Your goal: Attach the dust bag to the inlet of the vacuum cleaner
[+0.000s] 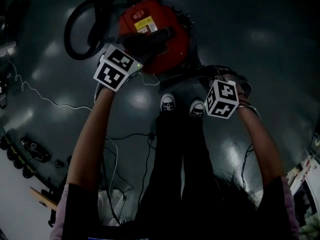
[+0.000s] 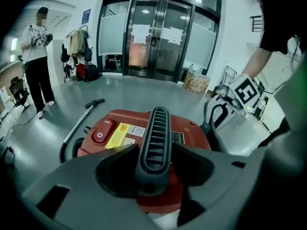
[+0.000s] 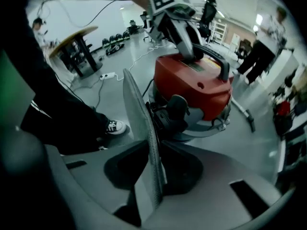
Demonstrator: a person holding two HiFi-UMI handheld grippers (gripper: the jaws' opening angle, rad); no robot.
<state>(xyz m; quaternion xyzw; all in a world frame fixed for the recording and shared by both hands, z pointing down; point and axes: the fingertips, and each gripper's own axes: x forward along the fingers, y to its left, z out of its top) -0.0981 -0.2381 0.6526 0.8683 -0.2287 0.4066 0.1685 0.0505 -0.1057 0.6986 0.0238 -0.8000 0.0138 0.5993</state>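
The red canister vacuum [image 1: 160, 44] stands on the floor in front of my feet. My left gripper [image 2: 154, 174] is shut on its black ribbed carry handle [image 2: 156, 138]; the right gripper view shows that gripper [image 3: 184, 37] coming down onto the handle from above. My right gripper [image 3: 154, 176] points steeply down beside the vacuum [image 3: 196, 85], with a thin flat grey dust bag [image 3: 141, 123] standing edge-on between its jaws, both of which touch it. The bag's far end reaches toward the black inlet part [image 3: 170, 114] low on the vacuum's side. In the head view the right gripper's marker cube [image 1: 222, 99] hides its jaws.
The black hose [image 1: 82, 29] loops left of the vacuum, its wand [image 2: 79, 121] lying on the floor. My shoes [image 1: 168, 103] stand close to the machine. Cables [image 1: 45, 99] trail across the floor. A table [image 3: 76, 37] and bystanders [image 2: 38, 61] stand farther off.
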